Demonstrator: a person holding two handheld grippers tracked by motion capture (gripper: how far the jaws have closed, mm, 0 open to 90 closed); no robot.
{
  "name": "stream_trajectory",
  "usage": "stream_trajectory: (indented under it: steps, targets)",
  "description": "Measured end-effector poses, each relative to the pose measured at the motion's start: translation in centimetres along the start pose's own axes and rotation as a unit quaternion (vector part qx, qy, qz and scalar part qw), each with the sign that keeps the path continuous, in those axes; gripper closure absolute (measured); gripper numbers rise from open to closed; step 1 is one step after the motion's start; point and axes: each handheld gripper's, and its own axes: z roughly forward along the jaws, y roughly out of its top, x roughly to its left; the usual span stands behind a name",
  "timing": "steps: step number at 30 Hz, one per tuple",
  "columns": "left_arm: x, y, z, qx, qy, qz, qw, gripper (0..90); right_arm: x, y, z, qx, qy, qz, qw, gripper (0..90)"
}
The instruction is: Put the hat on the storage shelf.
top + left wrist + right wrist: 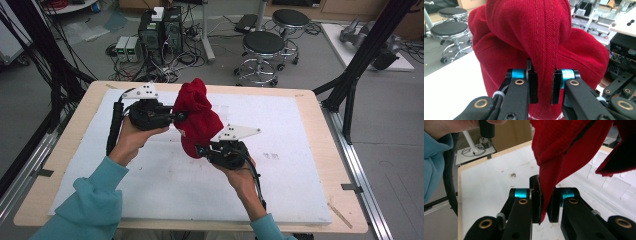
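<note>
1. High view: a red fabric cap (199,117) hangs in the air above the white board (300,145), held between both grippers. Its long axis runs from the upper bunched end, near the left gripper (176,116), down to the lower edge at the right gripper (201,149). The cloth looks soft and crumpled.
2. Left gripper view: the black jaws are pinching a raised ridge of the red cap (539,45). The twill weave is ribbed, and two rows of stitching run straight up from between the jaws. Cloth bulges out on both sides of them, and white marking peeks out at the bottom.
3. Right gripper view: the jaws clamp a thin tapering flap of the cap (564,150), which widens upward into folds above them. The board (494,185) lies behind, smudged.
</note>
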Motion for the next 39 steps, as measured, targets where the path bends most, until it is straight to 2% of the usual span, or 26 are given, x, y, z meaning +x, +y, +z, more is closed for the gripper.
stream_trajectory:
  steps: [3, 5, 6, 7, 9, 10, 11, 17, 20, 27, 32, 39]
  targets:
    - [0.1, 0.0, -0.1, -0.007, -0.003, -0.002, 1.0000, 79.5, 0.0, 0.0, -0.1, 0.002, -0.002, -0.006, 1.0000, 85.0]
    - [0.2, 0.1, -0.2, -0.013, 0.000, -0.005, 0.9999, 72.8, 0.0, 0.1, -0.3, 0.000, -0.005, -0.008, 1.0000, 85.0]
    - [0.3, 0.1, -0.2, -0.016, 0.007, -0.012, 0.9998, 66.2, -0.1, 0.1, -0.3, -0.001, -0.007, -0.008, 0.9999, 85.0]
    - [0.4, 0.1, -0.2, -0.016, 0.017, -0.019, 0.9995, 55.6, -0.2, 0.1, -0.4, 0.000, -0.010, -0.009, 0.9999, 85.1]
    - [0.7, 0.0, -0.3, -0.018, 0.031, -0.039, 0.9986, 29.7, -0.3, 0.0, -0.5, 0.002, -0.013, -0.007, 0.9999, 85.1]
    - [0.8, 0.0, -0.4, -0.017, 0.043, -0.043, 0.9980, 18.7, -0.3, 0.0, -0.6, 0.002, -0.015, -0.007, 0.9999, 85.1]
    - [0.9, 0.0, -0.6, -0.020, 0.050, -0.039, 0.9978, 13.1, -0.4, 0.0, -0.6, 0.000, -0.016, -0.005, 0.9999, 85.1]
    - [1.2, -0.2, -1.5, -0.035, 0.051, -0.037, 0.9974, 11.4, -0.6, 0.1, -0.7, -0.013, -0.019, -0.006, 0.9997, 85.1]
    - [1.4, -0.9, -1.9, -0.032, 0.056, -0.038, 0.9972, 11.4, -0.8, 0.2, -0.8, -0.022, -0.026, -0.007, 0.9994, 85.1]
    - [1.9, -3.5, -3.6, -0.031, 0.073, -0.042, 0.9959, 11.4, -2.2, 0.2, -1.5, -0.044, -0.050, 0.003, 0.9978, 85.1]
    - [2.0, -5.3, -5.1, -0.035, 0.088, -0.035, 0.9949, 11.4, -3.4, 0.3, -2.0, -0.050, -0.072, 0.010, 0.9961, 85.0]
    - [2.6, -9.1, -8.0, -0.058, 0.116, -0.042, 0.9906, 11.5, -5.1, 1.1, -2.5, -0.056, -0.103, 0.006, 0.9931, 85.1]
